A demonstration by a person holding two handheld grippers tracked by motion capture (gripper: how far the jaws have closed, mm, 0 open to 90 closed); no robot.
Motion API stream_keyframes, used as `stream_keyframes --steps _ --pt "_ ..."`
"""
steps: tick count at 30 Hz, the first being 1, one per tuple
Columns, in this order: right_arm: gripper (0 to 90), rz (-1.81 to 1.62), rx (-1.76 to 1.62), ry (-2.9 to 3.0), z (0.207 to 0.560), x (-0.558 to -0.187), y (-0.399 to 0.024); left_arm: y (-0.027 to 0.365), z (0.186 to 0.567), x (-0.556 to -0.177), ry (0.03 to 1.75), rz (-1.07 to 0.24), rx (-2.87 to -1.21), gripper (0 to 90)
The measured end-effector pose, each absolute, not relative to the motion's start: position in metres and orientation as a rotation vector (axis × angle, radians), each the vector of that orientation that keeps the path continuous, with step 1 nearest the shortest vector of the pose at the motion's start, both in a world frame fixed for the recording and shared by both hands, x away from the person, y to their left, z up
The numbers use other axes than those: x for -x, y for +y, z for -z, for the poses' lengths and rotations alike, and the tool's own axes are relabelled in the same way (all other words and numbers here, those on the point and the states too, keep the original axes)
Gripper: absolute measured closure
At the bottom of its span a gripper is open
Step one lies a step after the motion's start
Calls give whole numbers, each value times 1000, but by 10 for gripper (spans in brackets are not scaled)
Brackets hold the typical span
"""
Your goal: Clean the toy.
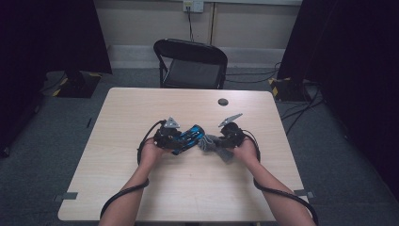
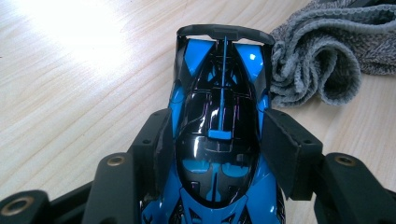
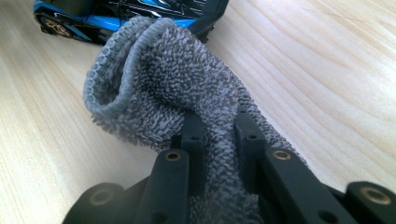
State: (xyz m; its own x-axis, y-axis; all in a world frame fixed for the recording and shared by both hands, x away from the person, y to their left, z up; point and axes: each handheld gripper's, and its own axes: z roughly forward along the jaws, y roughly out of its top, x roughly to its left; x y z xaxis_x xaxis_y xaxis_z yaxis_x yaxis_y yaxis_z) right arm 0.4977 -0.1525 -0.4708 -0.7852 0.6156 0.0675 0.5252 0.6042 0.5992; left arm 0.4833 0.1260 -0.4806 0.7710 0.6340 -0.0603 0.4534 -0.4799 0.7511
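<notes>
Now the left gripper (image 2: 217, 140) is clamped on the sides of a blue and black toy car (image 2: 219, 116) at mid-table (image 1: 141, 197), jaws pressed against its body. Just beside the car's tail, the right gripper (image 3: 218, 135) pinches a grey cloth (image 3: 163, 79), jaws tight together on its folds

Both forearms reach in side by side. The left gripper (image 2: 217, 140) has its black jaws clamped on a glossy blue-and-black toy car (image 2: 219, 116). The right gripper (image 3: 219, 135) pinches a grey knitted cloth (image 3: 177, 79).
</notes>
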Motion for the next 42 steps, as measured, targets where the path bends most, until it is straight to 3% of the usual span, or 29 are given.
stream_keyframes --steps 24,42 --pt "779 -1029 -1066 2582 450 -498 -188 126 481 -482 812 -296 -2151 446" --pt "778 -1089 -633 2854 451 -444 -115 125 481 -481 826 -301 -2150 446"
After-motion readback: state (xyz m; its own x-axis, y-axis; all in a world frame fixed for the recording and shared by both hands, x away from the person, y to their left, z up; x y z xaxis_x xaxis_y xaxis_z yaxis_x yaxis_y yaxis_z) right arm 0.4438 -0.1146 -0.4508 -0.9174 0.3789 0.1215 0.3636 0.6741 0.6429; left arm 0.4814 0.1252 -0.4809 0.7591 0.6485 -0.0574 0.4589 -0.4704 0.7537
